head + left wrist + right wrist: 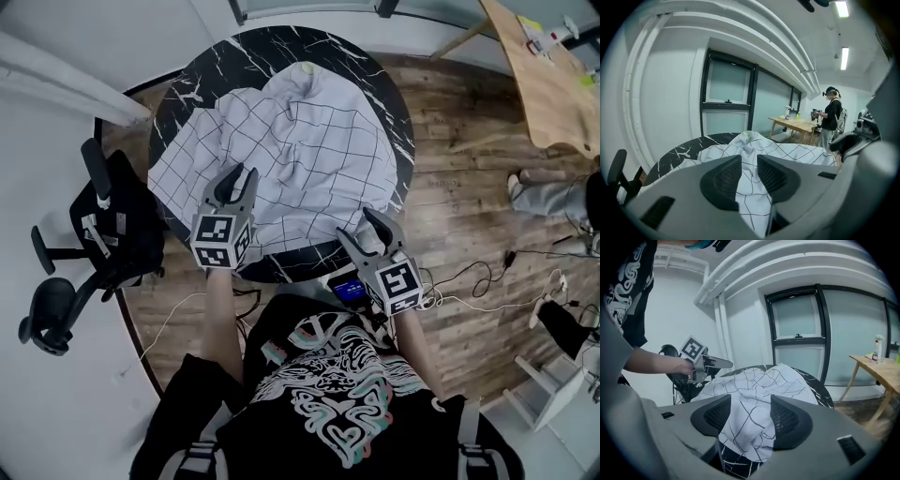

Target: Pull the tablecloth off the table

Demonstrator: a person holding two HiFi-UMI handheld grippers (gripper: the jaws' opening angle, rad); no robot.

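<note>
Left gripper [238, 180]: jaws a narrow way apart; checked cloth [300, 141] showed in the gap, but the pads [723, 180] did not press on it.
Left gripper, place: over the near left part of the cloth, tips pointing away from the person.
Right gripper [362, 231]: jaws spread wider; a fold of the cloth lay between them, loose, with neither pad closed on it.
Right gripper, place: at the near right edge of the table [380, 80], where the cloth's hem drooped over the rim.
Cloth: white with thin black grid lines, rumpled and heaped in the middle of the table, humped highest at the far side.
Table: round, black marble top with white veins; bare along its far, left and right rim.
Chair [98, 239]: black, just left of the table.
Floor [469, 225]: dark wood planks, with cables on it to the right.
Wooden table [553, 84]: light, well apart at the far right.
Other person [831, 117]: standing beside that wooden table, in the left gripper view.
</note>
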